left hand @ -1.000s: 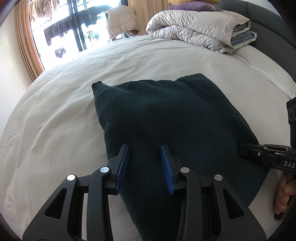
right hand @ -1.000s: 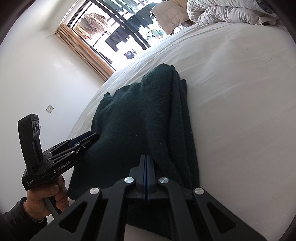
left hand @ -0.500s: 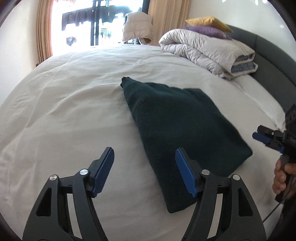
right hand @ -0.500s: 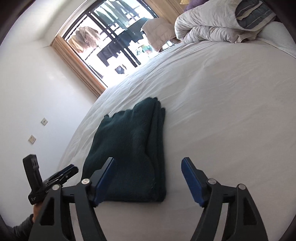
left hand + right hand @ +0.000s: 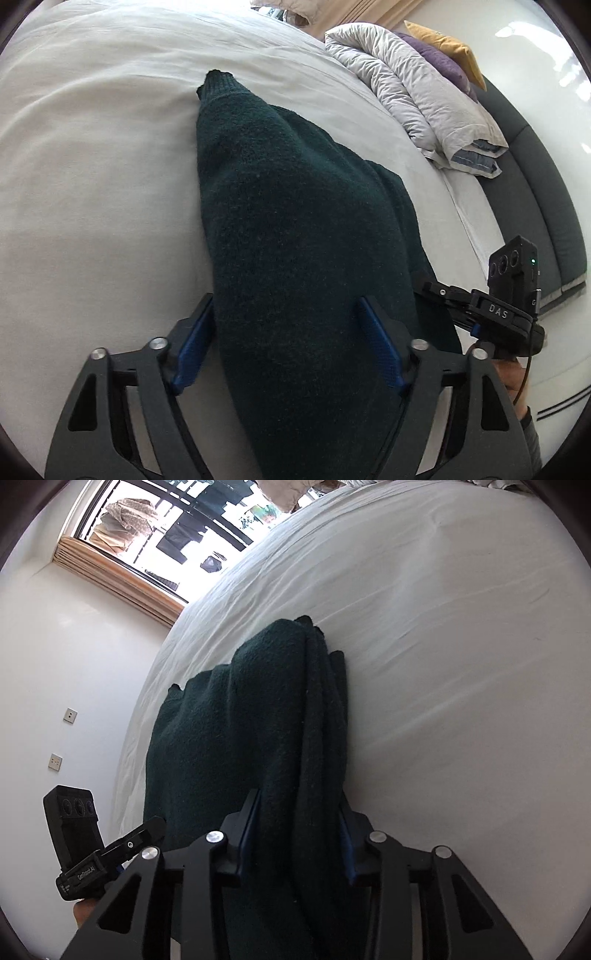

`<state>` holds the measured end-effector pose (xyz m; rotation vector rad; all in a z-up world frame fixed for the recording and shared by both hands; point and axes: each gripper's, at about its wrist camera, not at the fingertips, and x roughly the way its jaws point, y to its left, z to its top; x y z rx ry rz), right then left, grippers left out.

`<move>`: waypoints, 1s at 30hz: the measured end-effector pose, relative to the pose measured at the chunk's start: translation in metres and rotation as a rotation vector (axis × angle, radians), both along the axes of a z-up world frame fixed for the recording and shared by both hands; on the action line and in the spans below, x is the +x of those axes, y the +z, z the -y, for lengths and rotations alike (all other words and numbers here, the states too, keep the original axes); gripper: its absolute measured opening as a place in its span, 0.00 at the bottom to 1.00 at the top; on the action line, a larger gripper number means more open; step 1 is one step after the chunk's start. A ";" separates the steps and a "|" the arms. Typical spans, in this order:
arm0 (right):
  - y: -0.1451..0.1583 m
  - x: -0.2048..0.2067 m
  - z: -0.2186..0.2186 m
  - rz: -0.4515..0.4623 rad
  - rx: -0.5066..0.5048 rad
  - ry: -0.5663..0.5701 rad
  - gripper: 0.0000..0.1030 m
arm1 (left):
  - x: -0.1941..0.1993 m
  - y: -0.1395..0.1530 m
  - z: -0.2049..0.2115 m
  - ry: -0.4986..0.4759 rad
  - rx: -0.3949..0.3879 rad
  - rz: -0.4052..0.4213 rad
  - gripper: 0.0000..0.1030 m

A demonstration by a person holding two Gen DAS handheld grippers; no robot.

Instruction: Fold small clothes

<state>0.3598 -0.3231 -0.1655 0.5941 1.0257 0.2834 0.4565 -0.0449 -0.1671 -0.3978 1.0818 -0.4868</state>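
A dark green knitted sweater [image 5: 295, 221] lies folded in a long strip on the white bed sheet [image 5: 92, 184]. My left gripper [image 5: 288, 347] straddles its near end. Its jaws are closing, the left pad at the cloth's edge, the right pad lying over the cloth. In the right wrist view the sweater [image 5: 229, 738] shows its thick layered fold. My right gripper [image 5: 299, 838] is closing on that fold, and cloth fills the gap between its pads. Each gripper shows in the other's view: the right gripper [image 5: 428, 288] at the sweater's right edge, the left gripper [image 5: 155, 825] at its left.
A folded grey duvet [image 5: 406, 92] with a purple pillow [image 5: 443, 62] and a yellow one [image 5: 443, 40] lies at the bed's head, against a dark headboard [image 5: 535, 184]. A window [image 5: 166, 528] and a white wall with sockets [image 5: 70, 715] stand left of the bed.
Both grippers let go of the sweater, drew back with jaws wide, then came forward again. Now they straddle the sweater's near end with narrower jaws.
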 end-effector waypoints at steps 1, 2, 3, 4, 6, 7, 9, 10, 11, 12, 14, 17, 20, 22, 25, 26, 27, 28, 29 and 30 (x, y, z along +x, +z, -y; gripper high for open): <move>0.000 0.000 -0.002 -0.002 -0.006 -0.002 0.33 | 0.001 0.001 0.001 0.001 0.010 -0.003 0.59; 0.000 0.000 -0.002 -0.002 -0.006 -0.008 0.31 | 0.002 0.001 0.002 0.001 0.013 -0.004 0.52; 0.002 -0.003 -0.004 0.002 -0.015 -0.012 0.29 | 0.002 0.003 0.002 0.002 0.013 -0.003 0.49; 0.005 -0.005 -0.008 0.013 -0.041 -0.009 0.29 | 0.002 0.006 0.001 0.005 0.010 0.000 0.42; 0.015 -0.008 -0.018 0.036 -0.104 0.002 0.27 | 0.002 0.010 -0.003 0.008 0.003 0.006 0.36; 0.020 -0.009 -0.020 0.047 -0.113 0.004 0.27 | 0.000 0.013 -0.005 0.011 -0.003 0.009 0.34; 0.030 -0.013 -0.022 0.076 -0.105 -0.006 0.26 | 0.000 0.021 -0.011 0.015 -0.015 0.021 0.33; 0.036 -0.014 -0.023 0.091 -0.100 -0.008 0.26 | -0.001 0.026 -0.012 0.016 -0.016 0.031 0.33; 0.041 -0.015 -0.024 0.105 -0.101 -0.006 0.26 | -0.003 0.033 -0.013 0.019 -0.008 0.047 0.33; 0.047 -0.015 -0.027 0.120 -0.101 0.001 0.26 | -0.003 0.042 -0.016 0.022 0.002 0.066 0.32; 0.056 -0.015 -0.033 0.138 -0.089 0.014 0.26 | -0.005 0.058 -0.024 0.028 0.013 0.093 0.32; 0.062 -0.010 -0.043 0.148 -0.044 0.027 0.26 | -0.006 0.076 -0.042 0.032 0.044 0.118 0.32; 0.061 -0.006 -0.056 0.154 -0.036 0.049 0.26 | -0.007 0.078 -0.060 0.049 0.073 0.114 0.33; 0.048 0.000 -0.063 0.119 -0.037 0.053 0.26 | -0.005 0.067 -0.068 0.065 0.080 0.084 0.33; 0.012 0.004 -0.057 0.030 -0.026 0.040 0.34 | -0.002 0.035 -0.082 0.082 0.063 0.029 0.38; 0.003 0.002 -0.051 0.029 0.005 0.025 0.35 | -0.003 0.029 -0.087 0.096 0.043 0.032 0.46; -0.001 -0.001 -0.043 0.050 0.059 0.013 0.38 | -0.004 0.027 -0.092 0.111 0.031 0.041 0.51; -0.003 -0.004 -0.037 0.060 0.088 0.004 0.41 | -0.006 0.026 -0.097 0.123 0.028 0.048 0.59; -0.004 -0.007 -0.033 0.064 0.099 -0.004 0.46 | -0.008 0.026 -0.100 0.126 0.018 0.054 0.59; -0.001 -0.011 -0.030 0.064 0.093 -0.014 0.53 | -0.012 0.027 -0.103 0.129 0.017 0.060 0.60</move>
